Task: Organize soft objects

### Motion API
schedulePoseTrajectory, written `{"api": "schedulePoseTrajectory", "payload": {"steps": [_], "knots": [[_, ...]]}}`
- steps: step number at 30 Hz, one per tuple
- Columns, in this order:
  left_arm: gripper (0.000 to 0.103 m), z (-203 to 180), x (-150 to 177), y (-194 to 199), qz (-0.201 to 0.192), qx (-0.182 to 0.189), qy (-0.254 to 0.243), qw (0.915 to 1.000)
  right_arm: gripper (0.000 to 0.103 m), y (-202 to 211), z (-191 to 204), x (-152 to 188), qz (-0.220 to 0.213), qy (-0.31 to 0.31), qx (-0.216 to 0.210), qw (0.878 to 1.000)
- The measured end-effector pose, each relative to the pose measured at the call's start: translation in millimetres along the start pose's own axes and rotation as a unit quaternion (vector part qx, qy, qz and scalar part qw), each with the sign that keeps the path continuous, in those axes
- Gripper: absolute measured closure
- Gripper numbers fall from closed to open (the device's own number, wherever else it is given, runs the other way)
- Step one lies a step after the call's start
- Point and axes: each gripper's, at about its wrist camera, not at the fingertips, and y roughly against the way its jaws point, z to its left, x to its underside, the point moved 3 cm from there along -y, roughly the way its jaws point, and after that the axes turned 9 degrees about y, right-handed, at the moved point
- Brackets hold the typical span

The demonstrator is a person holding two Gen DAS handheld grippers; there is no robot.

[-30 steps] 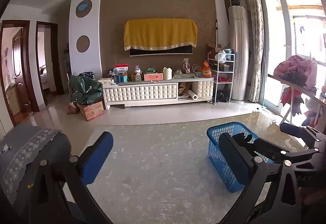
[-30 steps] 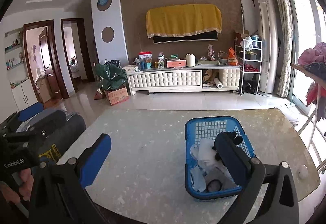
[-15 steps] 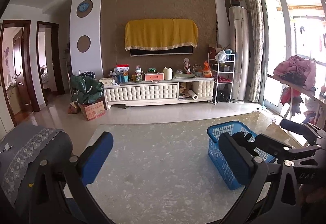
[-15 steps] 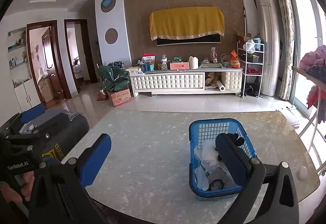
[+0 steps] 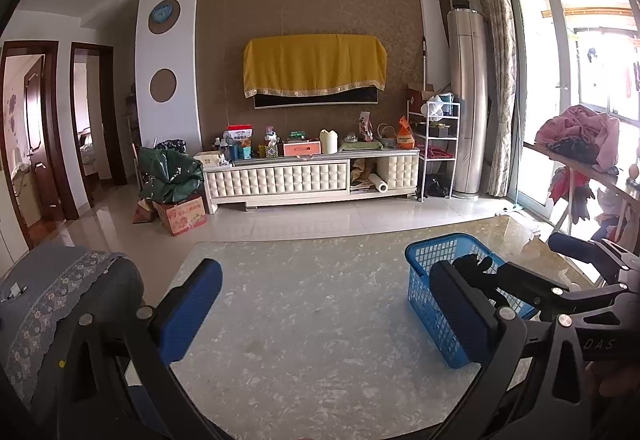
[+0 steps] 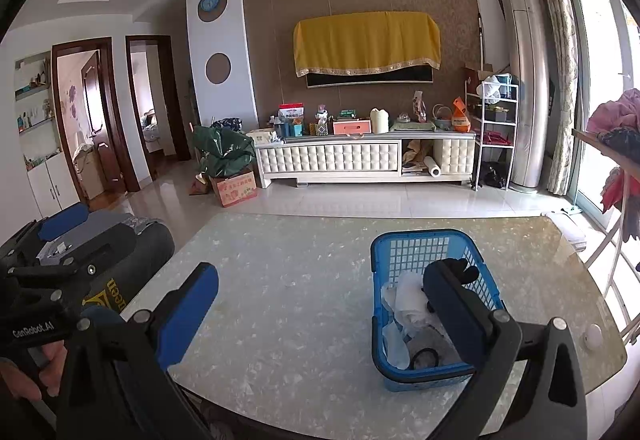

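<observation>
The blue plastic lattice basket (image 6: 436, 304) of white soft things (image 6: 408, 300) sits on the marble-patterned table (image 6: 300, 300), lengthwise away from us, just ahead-right of the spread, empty right gripper (image 6: 324, 314), nearer than the equally spread left gripper (image 5: 326, 314)

- Left of the blue basket (image 6: 434, 320), the marble tabletop (image 6: 288, 304) lies bare to its left edge.
- The basket's open top is partly filled with pale soft items (image 6: 408, 300).
- Right of the basket, a small white disc (image 6: 593, 336) sits near the table edge.
</observation>
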Motion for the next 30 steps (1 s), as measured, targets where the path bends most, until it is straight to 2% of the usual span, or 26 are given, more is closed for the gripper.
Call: {"api": "schedulePoseTrajectory", "payload": {"steps": [30], "knots": [[0.0, -3.3, 4.5, 3.0, 0.009, 0.011, -0.006, 0.9999, 0.0, 4.3, 4.0, 0.4, 0.009, -0.002, 0.007, 1.0]]}}
